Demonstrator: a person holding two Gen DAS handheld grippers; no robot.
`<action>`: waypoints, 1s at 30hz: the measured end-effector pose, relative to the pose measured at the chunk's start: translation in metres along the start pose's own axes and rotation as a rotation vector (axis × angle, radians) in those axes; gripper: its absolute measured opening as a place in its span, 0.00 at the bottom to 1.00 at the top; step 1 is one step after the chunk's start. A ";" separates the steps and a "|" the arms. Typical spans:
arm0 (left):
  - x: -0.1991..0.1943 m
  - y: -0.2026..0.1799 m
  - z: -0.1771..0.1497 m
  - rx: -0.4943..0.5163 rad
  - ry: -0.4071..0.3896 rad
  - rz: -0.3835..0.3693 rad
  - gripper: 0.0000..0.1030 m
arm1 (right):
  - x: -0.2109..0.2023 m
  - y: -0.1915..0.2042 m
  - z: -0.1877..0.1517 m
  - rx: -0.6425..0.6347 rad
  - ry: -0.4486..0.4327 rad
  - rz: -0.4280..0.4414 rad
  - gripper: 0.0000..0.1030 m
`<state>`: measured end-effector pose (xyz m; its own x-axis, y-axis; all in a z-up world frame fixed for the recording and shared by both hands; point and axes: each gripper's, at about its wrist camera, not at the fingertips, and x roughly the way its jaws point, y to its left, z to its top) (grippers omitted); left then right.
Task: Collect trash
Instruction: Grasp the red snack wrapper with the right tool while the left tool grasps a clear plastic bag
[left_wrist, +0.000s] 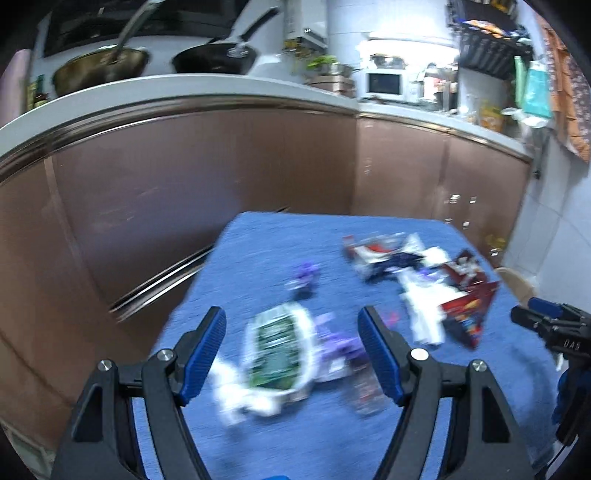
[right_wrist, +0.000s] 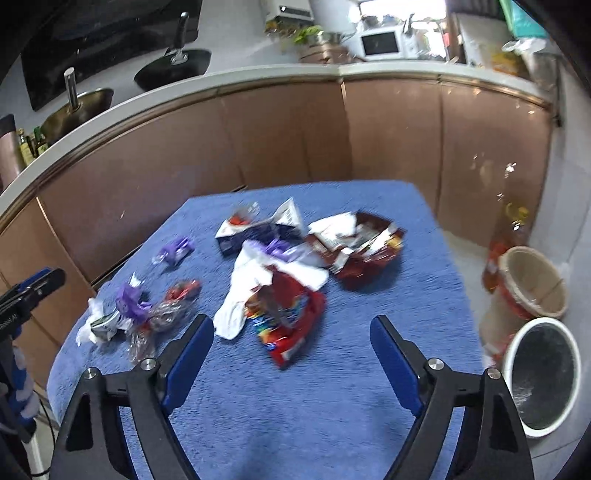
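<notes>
Trash lies scattered on a table under a blue cloth (right_wrist: 332, 406). My left gripper (left_wrist: 291, 317) is open over a blurred green-and-white packet (left_wrist: 279, 354), which shows between its fingers with purple wrappers (left_wrist: 340, 343) beside it. My right gripper (right_wrist: 291, 325) is open, its fingers apart on either side of a red snack bag (right_wrist: 288, 317) that lies just beyond the tips. Around the bag lie white tissue (right_wrist: 251, 291), a dark red bag (right_wrist: 362, 254), a blue-and-white carton (right_wrist: 255, 232) and a purple wrapper (right_wrist: 177, 251). Neither gripper holds anything.
A white-rimmed bin (right_wrist: 543, 373) and a beige bin (right_wrist: 528, 280) stand on the floor right of the table. Brown cabinets (right_wrist: 258, 136) under a white counter run behind it, with pans (left_wrist: 214, 59) on top. The left gripper (right_wrist: 48, 278) shows at the right wrist view's left edge.
</notes>
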<state>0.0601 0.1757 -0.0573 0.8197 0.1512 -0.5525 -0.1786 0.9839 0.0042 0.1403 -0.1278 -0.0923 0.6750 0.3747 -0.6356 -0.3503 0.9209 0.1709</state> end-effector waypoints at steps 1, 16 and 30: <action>-0.001 0.009 -0.002 -0.006 0.011 0.018 0.70 | 0.005 0.001 0.000 -0.002 0.009 0.006 0.83; 0.082 0.088 -0.033 -0.347 0.327 -0.028 0.70 | 0.058 0.012 0.008 -0.076 0.080 0.026 0.81; 0.113 0.100 -0.052 -0.476 0.440 -0.034 0.53 | 0.090 0.004 0.006 -0.079 0.144 0.053 0.31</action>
<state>0.1067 0.2866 -0.1625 0.5479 -0.0319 -0.8359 -0.4612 0.8222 -0.3337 0.2033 -0.0898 -0.1442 0.5563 0.3985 -0.7292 -0.4366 0.8868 0.1516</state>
